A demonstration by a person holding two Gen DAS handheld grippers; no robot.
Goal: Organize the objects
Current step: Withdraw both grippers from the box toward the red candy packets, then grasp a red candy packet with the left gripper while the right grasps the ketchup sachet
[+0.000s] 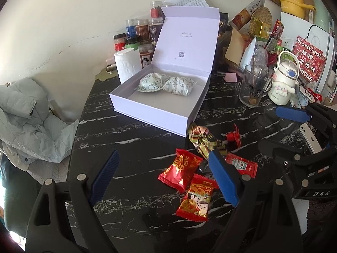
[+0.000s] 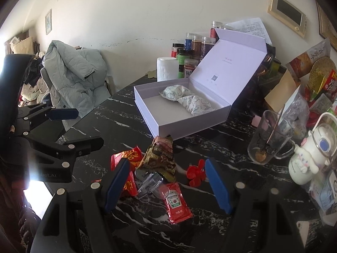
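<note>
An open white box [image 1: 168, 117] [image 2: 168, 126] stands on the black marble table [image 1: 130, 147] with two white patterned packets [image 1: 166, 83] [image 2: 185, 99] inside. In front of it lies a pile of snacks: two red candy packets [image 1: 182, 171], a ketchup sachet [image 2: 175, 202] [image 1: 242, 164], a brown-gold wrapper [image 2: 161, 158] [image 1: 202, 139], a red flower clip [image 2: 197, 174] and a clear clip [image 2: 149, 183]. My left gripper [image 1: 164, 177] is open, hovering over the pile's left side. My right gripper [image 2: 168, 183] is open, straddling the sachet and clear clip.
Spice jars [image 1: 145, 33] and a paper roll [image 1: 127, 65] stand behind the box. A glass mug [image 2: 269, 137], a white character bottle [image 2: 309, 158] and packaged clutter fill the right. A grey jacket [image 2: 73, 78] hangs on a chair at left. A phone [image 1: 310, 137] lies at right.
</note>
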